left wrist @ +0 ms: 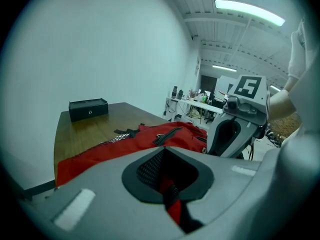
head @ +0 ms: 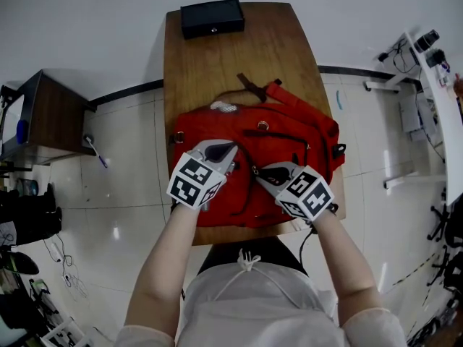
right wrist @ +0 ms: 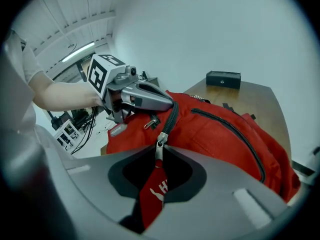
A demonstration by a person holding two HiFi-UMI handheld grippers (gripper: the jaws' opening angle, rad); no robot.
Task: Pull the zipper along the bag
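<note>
You are keeping the red bag [head: 289,132] flat on the near half of the wooden table [head: 210,63]. Its long axis is running left to right, and its dark strap [head: 249,85] is pointing far. The cloth is showing bright red with black zipper lines. Your right gripper [right wrist: 155,179] is pinching the red pull tab [right wrist: 150,196] under the zipper slider [right wrist: 160,145] — your left gripper [left wrist: 170,194] is clamping a fold of the bag's cloth just beside it. A black box [head: 211,18] is sitting at the far edge, and pale floor tiles [head: 130,194] are lying around the table.

black box [head: 211,18]: far table end | wooden table [head: 217,63] | dark cabinet [head: 43,118]: left
</note>
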